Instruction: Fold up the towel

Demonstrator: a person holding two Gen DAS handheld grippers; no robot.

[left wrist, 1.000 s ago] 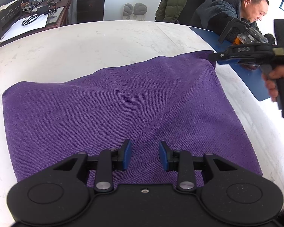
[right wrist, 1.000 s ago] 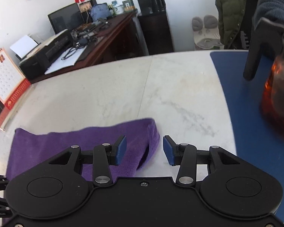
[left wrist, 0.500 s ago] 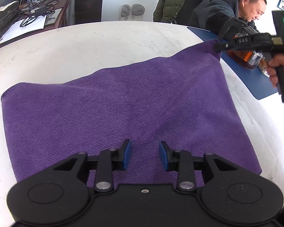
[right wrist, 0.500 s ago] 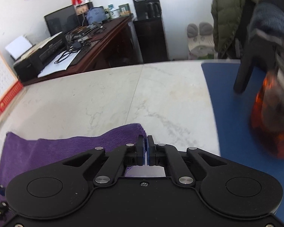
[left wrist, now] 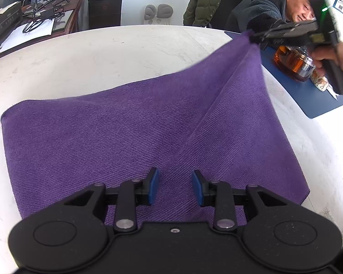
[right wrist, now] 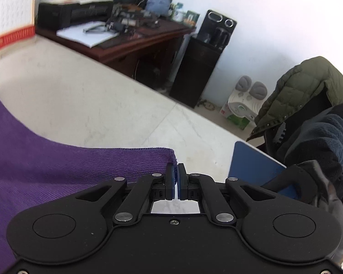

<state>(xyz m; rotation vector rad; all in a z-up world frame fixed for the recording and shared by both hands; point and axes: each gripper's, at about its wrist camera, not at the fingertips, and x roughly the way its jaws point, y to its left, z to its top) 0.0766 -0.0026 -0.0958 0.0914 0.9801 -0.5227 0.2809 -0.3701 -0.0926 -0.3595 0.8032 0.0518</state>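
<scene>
white marble table; dark wooden desk behind.

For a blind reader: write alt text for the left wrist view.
The right gripper pinches the purple towel's far right corner and lifts it off the white table. The left gripper hangs open above the near edge.

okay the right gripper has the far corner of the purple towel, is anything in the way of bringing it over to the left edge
Nothing visible blocks it. The right gripper pinches the towel corner, lifted; the cloth's top and the marble table around it show no objects. The left gripper hovers open over the near edge.
</scene>
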